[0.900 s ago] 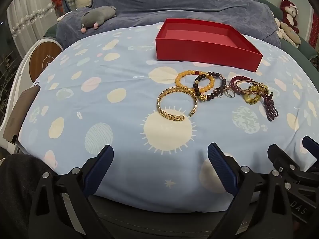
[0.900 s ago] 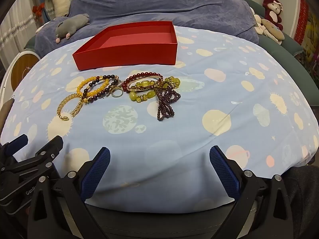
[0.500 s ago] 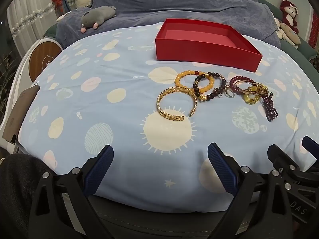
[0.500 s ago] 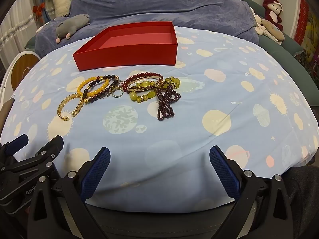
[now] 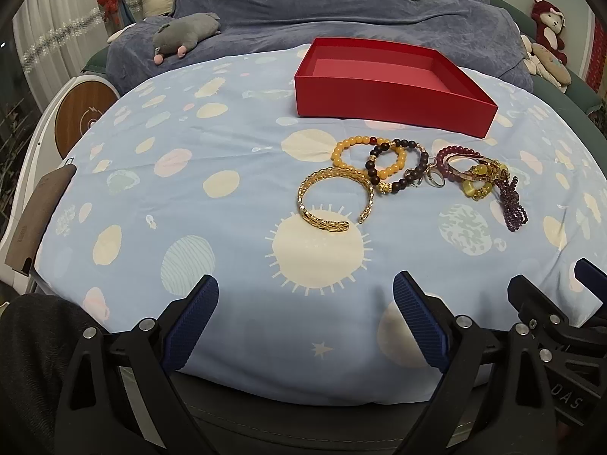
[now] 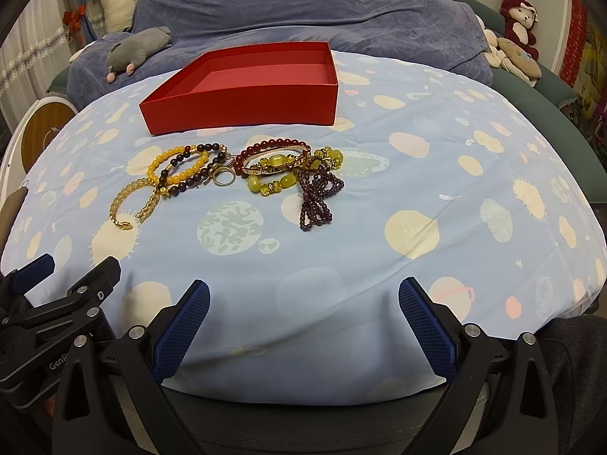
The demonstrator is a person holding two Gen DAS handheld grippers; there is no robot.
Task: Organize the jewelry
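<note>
An empty red box (image 5: pixel 394 104) (image 6: pixel 242 94) stands on the blue planet-print cloth. In front of it lie a gold cuff bracelet (image 5: pixel 334 199) (image 6: pixel 132 201), a yellow bead bracelet (image 5: pixel 368 157) (image 6: pixel 178 167), a dark bead bracelet (image 5: pixel 398 167), a ring (image 6: pixel 224 179), a red bead bracelet with a gold bangle (image 6: pixel 275 157) and a purple bead strand (image 5: pixel 512 204) (image 6: pixel 316 199). My left gripper (image 5: pixel 305 320) is open and empty at the near edge, below the gold cuff. My right gripper (image 6: pixel 303 322) is open and empty, below the purple strand.
A blue-grey blanket (image 5: pixel 341 3) with a grey plush (image 5: pixel 186 34) lies behind the box. Stuffed toys (image 6: pixel 516 38) sit at the far right. A round wooden-topped device (image 5: pixel 79 113) stands at the left edge. The other gripper shows in each view's lower corner (image 5: pixel 550 326) (image 6: pixel 57 303).
</note>
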